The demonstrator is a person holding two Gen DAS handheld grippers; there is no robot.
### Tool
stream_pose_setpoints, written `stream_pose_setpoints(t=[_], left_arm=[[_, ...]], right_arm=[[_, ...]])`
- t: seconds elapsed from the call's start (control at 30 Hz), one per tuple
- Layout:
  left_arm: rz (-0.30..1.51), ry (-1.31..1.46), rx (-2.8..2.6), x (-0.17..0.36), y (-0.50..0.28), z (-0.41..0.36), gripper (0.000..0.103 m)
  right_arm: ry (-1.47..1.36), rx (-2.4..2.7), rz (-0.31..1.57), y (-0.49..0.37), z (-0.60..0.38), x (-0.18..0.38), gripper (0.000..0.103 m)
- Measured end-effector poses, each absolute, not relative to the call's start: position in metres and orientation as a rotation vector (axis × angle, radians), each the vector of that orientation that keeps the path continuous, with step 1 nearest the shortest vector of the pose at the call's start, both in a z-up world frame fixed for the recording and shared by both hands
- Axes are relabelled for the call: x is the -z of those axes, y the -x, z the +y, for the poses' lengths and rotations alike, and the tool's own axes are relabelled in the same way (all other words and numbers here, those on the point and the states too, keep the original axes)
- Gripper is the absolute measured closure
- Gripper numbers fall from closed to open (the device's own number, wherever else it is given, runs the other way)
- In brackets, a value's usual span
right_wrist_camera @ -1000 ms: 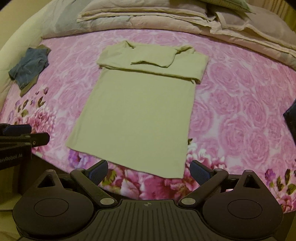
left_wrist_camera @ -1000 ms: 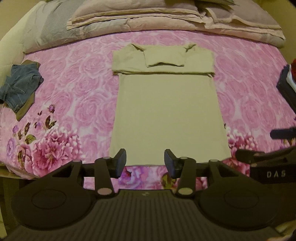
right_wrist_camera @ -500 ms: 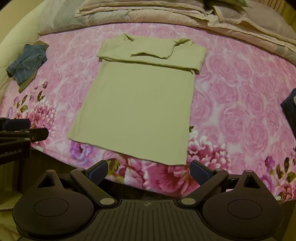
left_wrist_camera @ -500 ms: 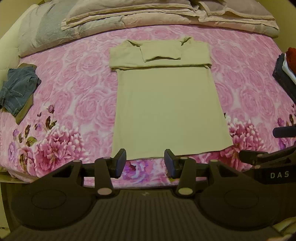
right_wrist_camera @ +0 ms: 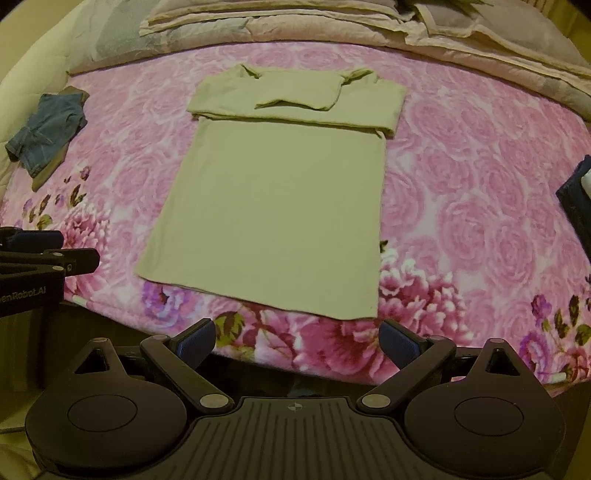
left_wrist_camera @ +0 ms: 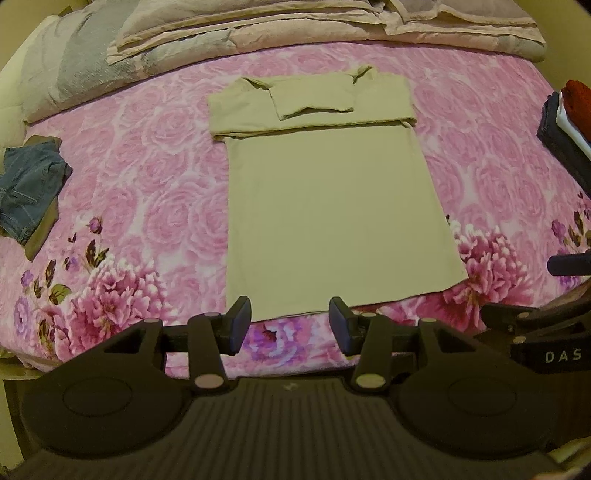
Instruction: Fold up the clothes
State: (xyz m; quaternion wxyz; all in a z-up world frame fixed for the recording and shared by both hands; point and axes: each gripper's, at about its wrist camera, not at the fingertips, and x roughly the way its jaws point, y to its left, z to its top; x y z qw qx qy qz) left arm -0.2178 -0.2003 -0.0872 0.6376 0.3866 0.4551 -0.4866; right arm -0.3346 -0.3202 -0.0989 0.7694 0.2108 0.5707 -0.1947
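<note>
- Left black two-finger gripper [left_wrist_camera: 290, 328] hovered low at the near edge of the bed, pointed forward, fingers spread with a moderate gap and nothing between them.
- Right black two-finger gripper [right_wrist_camera: 297, 341] hovered beside it at the same near edge, fingers spread wider, blue pads [right_wrist_camera: 397, 341] bare and empty.
- Each gripper showed at the edge of the other's view: right one at far right in the left wrist view, left one at far left in the right wrist view.
- Pale olive-green long-sleeved shirt [left_wrist_camera: 332, 206] lay flat on the bed, both sleeves folded across the chest at the far end, hem toward the grippers.
- Hem sat just ahead of the left gripper's fingertips; contact could not be told.
- In the right wrist view the shirt [right_wrist_camera: 273, 206] lay ahead, its near right hem corner just beyond the right finger, apart from it.
- Surface was a pink rose-print bedsheet [left_wrist_camera: 140, 177] with bigger magenta flowers along the near edge.
- Small blue denim garment [left_wrist_camera: 27, 188] lay crumpled at far left, well apart from the shirt.
- Beige and grey folded bedding [left_wrist_camera: 258, 26] was piled along the far side.
- Stack of dark, white and red folded clothes [left_wrist_camera: 565, 122] sat at the right edge.
</note>
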Motion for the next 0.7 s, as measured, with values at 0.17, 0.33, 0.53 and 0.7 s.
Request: stream_pose_setpoints(t=[0.17,0.33,0.53,0.7], left_arm=[[1.052,-0.889,1.113,0.096,0.216,-0.202,0.061],[1.073,-0.88,1.102,0.106,0.212,-0.204,0.06],[1.103,-0.834,1.105,0.143,0.199,-0.205,0.06],[1.118,-0.719,1.126,0.198,0.175,-0.202,0.057]], right_arm=[[-0.463,0.439,1.245,0.334,-0.326,0.104,0.006],[-0.468,0.444,1.259,0.332,-0.331,0.111,0.006],[-0.463,0.441,1.252,0.323,-0.339,0.136,0.006],[-0.483,0.499,1.104,0.322,-0.35,0.178,0.006]])
